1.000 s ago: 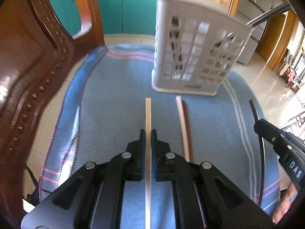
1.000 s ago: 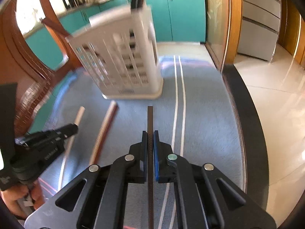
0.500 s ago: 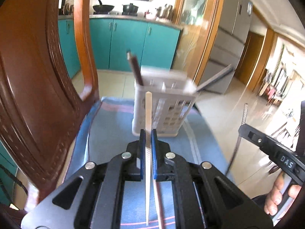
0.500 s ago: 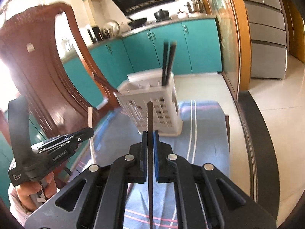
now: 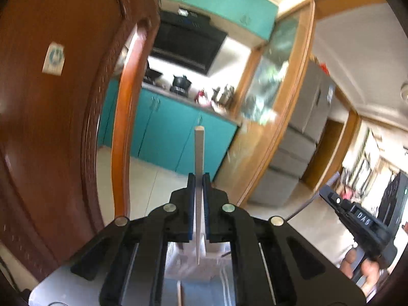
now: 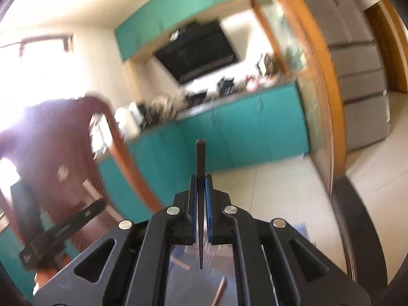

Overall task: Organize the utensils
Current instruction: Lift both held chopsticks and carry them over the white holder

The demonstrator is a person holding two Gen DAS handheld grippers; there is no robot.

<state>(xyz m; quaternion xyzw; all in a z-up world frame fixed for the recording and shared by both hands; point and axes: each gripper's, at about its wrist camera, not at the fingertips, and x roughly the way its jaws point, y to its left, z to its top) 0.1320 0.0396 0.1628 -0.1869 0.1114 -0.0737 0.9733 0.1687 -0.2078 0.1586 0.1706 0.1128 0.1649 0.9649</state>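
Observation:
My left gripper [image 5: 199, 178] is shut on a pale wooden chopstick [image 5: 199, 150] that stands upright, thick end up. Its thin tip hangs over the white utensil basket [image 5: 190, 251], seen low behind the fingers. My right gripper [image 6: 201, 179] is shut on a dark chopstick [image 6: 200, 158], also upright, tip down over the blue cloth [image 6: 183, 288]. The right gripper also shows in the left wrist view [image 5: 329, 193]; the left gripper shows in the right wrist view [image 6: 99, 205]. A brown chopstick [image 6: 219, 290] lies on the cloth.
A carved dark wooden chair back [image 5: 51, 127] rises close on the left. Teal kitchen cabinets [image 5: 173, 137], a range hood [image 5: 186, 43] and a grey fridge [image 5: 303, 142] are behind. A dark table edge [image 6: 362, 229] curves on the right.
Both grippers have risen and tilted upward with their chopsticks, from lying on the cloth to upright. The basket has dropped to the bottom of both views.

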